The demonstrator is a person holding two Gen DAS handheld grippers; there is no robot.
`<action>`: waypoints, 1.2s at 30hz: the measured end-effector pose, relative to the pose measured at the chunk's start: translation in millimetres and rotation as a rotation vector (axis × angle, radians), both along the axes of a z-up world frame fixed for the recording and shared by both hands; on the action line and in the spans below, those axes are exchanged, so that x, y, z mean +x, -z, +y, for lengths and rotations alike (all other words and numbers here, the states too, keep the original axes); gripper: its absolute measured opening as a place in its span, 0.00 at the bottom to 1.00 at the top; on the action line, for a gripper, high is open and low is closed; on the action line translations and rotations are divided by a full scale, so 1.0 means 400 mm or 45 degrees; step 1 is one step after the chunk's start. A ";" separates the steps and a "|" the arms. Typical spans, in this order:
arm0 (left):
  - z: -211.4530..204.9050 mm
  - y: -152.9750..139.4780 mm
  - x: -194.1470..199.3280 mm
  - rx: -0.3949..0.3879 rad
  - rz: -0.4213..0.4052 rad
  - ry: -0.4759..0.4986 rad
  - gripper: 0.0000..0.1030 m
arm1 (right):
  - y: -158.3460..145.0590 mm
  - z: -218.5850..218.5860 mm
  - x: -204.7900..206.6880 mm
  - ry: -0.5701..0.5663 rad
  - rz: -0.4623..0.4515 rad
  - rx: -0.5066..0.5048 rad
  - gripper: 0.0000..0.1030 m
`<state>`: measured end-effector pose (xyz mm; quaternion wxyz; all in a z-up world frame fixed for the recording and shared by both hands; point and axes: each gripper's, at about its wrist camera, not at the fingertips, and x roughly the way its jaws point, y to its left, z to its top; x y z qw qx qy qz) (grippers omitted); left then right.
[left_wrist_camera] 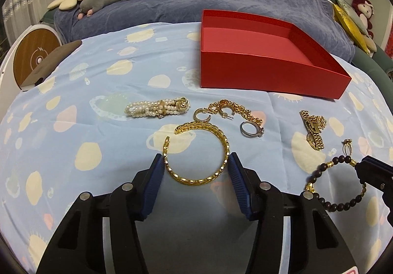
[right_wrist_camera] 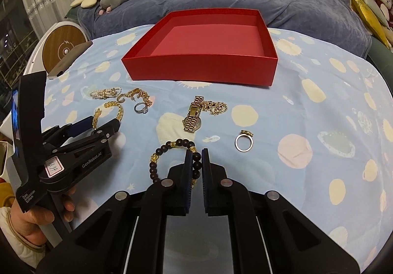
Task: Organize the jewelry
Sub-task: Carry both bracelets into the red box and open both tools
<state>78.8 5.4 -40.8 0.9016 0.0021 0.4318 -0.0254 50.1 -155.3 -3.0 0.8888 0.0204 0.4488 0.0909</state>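
Left claw [left_wrist_camera: 196, 163] pads pressing openwork gold bangle [left_wrist_camera: 196, 151], right claw [right_wrist_camera: 196, 158] pinching dark round-bead bracelet [right_wrist_camera: 172, 158]

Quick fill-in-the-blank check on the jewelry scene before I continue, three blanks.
1. The right gripper is shut on the dark ____ bracelet.
2. The gold bangle lies between the left gripper's jaws, on the ____ cloth.
3. The red box holds ____ jewelry so far.

Missing words: beaded; blue; no
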 end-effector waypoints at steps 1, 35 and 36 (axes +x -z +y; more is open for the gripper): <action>-0.002 -0.002 -0.002 0.000 -0.002 0.002 0.49 | -0.003 -0.002 -0.001 0.002 -0.006 0.001 0.06; -0.137 -0.252 0.562 -0.127 -0.095 0.167 0.49 | -0.212 -0.057 0.647 0.035 -0.190 0.153 0.06; -0.139 -0.237 0.582 -0.124 -0.079 0.155 0.49 | -0.195 -0.057 0.665 0.039 -0.177 0.152 0.06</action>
